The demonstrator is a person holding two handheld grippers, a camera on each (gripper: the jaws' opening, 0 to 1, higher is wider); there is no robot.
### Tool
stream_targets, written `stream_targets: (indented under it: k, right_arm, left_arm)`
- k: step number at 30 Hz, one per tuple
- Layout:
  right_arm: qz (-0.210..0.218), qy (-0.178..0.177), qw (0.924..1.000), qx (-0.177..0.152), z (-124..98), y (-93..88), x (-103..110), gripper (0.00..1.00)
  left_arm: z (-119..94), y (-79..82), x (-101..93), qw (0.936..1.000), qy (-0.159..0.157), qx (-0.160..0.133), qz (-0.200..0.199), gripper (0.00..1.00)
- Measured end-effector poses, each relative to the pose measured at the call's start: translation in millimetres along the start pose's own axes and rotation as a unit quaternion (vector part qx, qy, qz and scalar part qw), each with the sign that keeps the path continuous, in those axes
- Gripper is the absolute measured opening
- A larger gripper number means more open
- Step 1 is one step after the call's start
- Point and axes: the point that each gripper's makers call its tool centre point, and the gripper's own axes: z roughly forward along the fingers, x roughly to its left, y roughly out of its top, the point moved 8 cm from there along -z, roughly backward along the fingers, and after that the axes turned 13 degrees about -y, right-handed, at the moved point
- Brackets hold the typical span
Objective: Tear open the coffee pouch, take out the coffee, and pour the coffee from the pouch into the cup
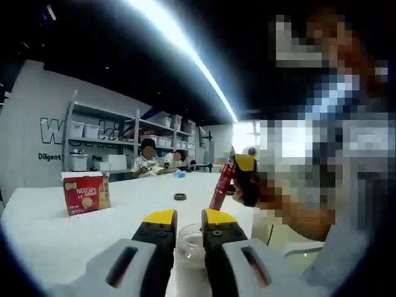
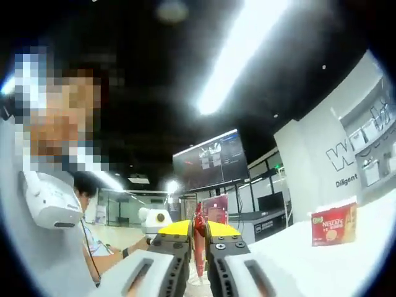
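A red coffee stick pouch (image 1: pixel 221 185) hangs tilted above the white table (image 1: pixel 43 229), its top end pinched in my right gripper (image 1: pixel 243 166), which enters the left gripper view from the right. In the right gripper view the same pouch (image 2: pixel 199 250) stands upright between the yellow-tipped jaws of my right gripper (image 2: pixel 198 230), which is shut on it. My left gripper (image 1: pixel 189 218) stands open by a narrow gap with nothing in it. A clear cup (image 1: pixel 189 240) sits on the table just beyond its jaws, seen through the gap.
A red Nescafe box (image 1: pixel 86 194) (image 2: pixel 334 225) stands on the table at the left. A small dark ring (image 1: pixel 180 197) lies mid-table. People sit at the far end before white shelves (image 1: pixel 102 133). A person stands close at the right.
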Motion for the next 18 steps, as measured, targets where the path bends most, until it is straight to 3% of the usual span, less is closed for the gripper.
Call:
stream_targets:
  k: [8,12,18]
  right_arm:
    - [-0.015,-0.011,0.9986,0.049,12,1.1,-1,0.09]
    - [-0.029,-0.016,0.997,0.071,17,4.4,-2,0.09]
    - [-0.047,-0.001,0.993,0.108,30,11.9,2,0.09]
  left_arm:
    - [-9,-26.0,-0.5,0.9992,0.022,-0.004,-0.033,0.18]
    - [-11,-29.4,-2.0,0.9979,0.02,-0.03,-0.053,0.18]
    - [-10,-34.0,0.1,0.9979,0.025,-0.026,-0.054,0.18]
